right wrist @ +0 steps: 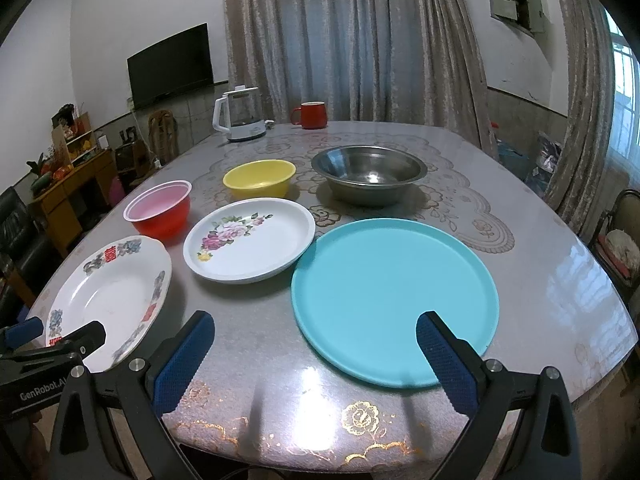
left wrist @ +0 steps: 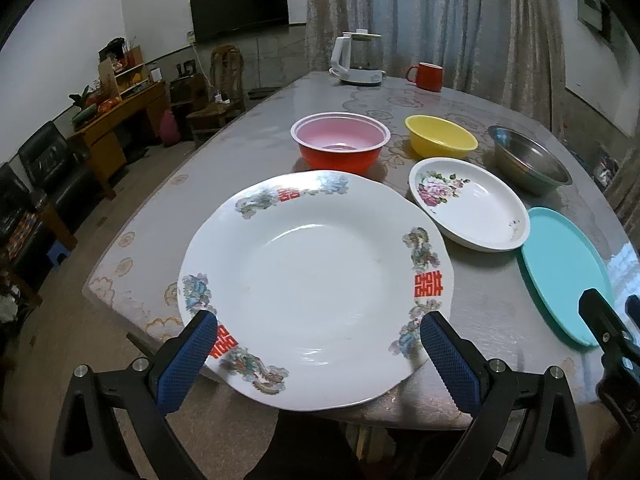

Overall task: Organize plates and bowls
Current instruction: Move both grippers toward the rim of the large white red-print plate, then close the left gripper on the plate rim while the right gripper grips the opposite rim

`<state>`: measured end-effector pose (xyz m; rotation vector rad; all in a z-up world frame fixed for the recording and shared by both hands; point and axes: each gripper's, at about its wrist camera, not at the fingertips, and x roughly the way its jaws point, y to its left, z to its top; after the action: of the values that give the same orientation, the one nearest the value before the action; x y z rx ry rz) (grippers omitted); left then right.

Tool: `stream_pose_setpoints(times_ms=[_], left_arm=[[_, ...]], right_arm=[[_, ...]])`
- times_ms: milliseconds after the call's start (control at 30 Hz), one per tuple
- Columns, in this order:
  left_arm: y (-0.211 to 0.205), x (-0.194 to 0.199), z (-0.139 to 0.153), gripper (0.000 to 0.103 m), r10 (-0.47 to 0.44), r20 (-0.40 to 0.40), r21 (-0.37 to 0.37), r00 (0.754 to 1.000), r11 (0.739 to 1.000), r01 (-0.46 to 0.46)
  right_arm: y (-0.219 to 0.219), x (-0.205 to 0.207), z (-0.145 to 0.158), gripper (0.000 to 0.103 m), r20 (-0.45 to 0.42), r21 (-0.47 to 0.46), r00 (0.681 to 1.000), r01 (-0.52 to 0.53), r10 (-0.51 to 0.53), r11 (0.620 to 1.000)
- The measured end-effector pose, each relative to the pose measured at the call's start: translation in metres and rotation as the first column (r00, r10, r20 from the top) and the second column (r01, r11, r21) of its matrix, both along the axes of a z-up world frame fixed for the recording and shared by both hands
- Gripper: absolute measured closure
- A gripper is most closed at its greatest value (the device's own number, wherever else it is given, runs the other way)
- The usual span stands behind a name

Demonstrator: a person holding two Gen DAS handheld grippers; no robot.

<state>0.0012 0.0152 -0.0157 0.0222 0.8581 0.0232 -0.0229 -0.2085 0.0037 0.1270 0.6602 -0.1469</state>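
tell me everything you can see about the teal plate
The teal plate is a large, round, flat dish in one plain colour, matte like plastic, with a low raised rim and nothing on it. It lies flat on the table near the front edge, right of the flowered white plate, whose rim meets or slightly overlaps it. The open right gripper hangs at its near edge, not gripping.

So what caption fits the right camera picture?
Open right tongs hover over the teal plate on a table.
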Motion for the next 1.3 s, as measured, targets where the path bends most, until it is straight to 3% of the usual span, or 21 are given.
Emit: stream_pose_setpoints(times_ms=[233,533,833,1100,1300], left_arm=[[0.012,0.005,0.001,0.001,0.031,-0.008,-0.003,0.999,1.0,-0.031],[0.038,0.016,0.002,0.001,0.079,-0.017,-0.02,0.997,0.997,-0.08],[0.059,0.03,0.001,0.0,0.106,-0.033,-0.038,0.994,0.994,-0.107],[0.09,0.044,-0.007,0.0,0.135,-0.078,-0.166,0.988,0.975,-0.146],[0.102,0.053,-0.013,0.0,0.172,-0.082,-0.13,0.982,0.975,-0.181]], right_arm=[[0.007,0.004,0.002,0.0,-0.004,-0.011,0.999,-0.042,0.042,0.999],[0.025,0.017,0.003,0.0,-0.019,-0.021,0.985,-0.171,0.171,0.985],[0.032,0.03,0.003,0.0,-0.062,0.013,0.965,-0.253,0.254,0.967],[0.042,0.041,0.001,0.006,-0.083,0.036,0.946,-0.31,0.312,0.95],[0.049,0.05,-0.002,0.007,-0.084,0.065,0.938,-0.33,0.335,0.942]])
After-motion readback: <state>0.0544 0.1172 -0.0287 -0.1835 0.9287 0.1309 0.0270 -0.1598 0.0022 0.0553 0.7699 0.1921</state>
